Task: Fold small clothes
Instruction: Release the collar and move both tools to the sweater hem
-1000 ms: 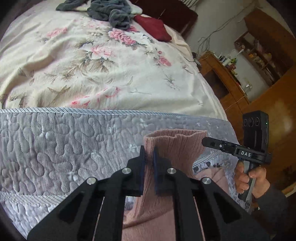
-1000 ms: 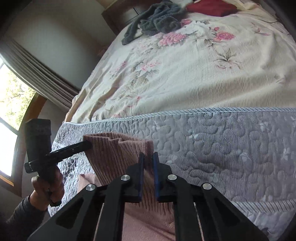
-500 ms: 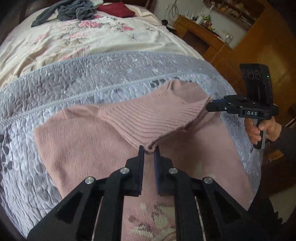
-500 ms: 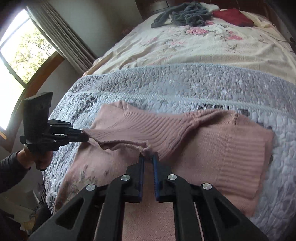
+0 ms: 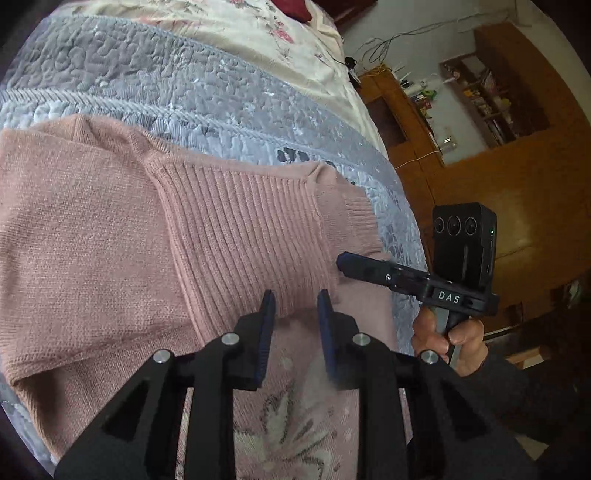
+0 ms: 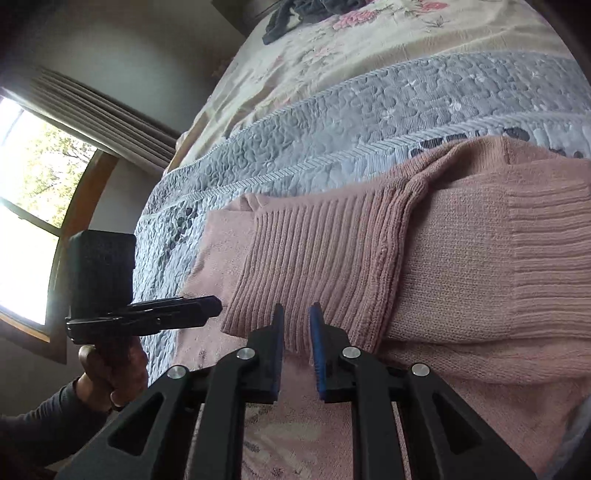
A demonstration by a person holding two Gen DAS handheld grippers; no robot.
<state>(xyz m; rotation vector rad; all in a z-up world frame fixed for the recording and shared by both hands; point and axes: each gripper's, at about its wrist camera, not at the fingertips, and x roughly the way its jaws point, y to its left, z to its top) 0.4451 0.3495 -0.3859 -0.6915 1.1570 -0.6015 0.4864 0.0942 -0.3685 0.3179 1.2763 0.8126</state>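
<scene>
A pink knitted sweater (image 5: 92, 240) lies flat on the grey quilt (image 5: 166, 85), with its ribbed hem (image 5: 240, 229) folded up over the body. My left gripper (image 5: 295, 302) is open, its fingers either side of the hem's near edge. At the hem's right corner sits the right gripper (image 5: 341, 260), held by a hand (image 5: 454, 332). In the right wrist view the right gripper (image 6: 295, 314) stands nearly closed over the ribbed hem (image 6: 314, 258), fabric between its pads. The left gripper (image 6: 218, 304) points at the hem's left corner.
A cream floral sheet (image 6: 369, 44) covers the far half of the bed, with dark clothes (image 6: 314, 7) heaped at its head. A wooden cabinet (image 5: 406, 122) and shelves stand to the right of the bed. A window (image 6: 22, 221) with curtains is on the left.
Both grippers carried the ribbed hem from the bed's edge up over the sweater and laid it flat. The left gripper has since opened; the right one has loosened only slightly.
</scene>
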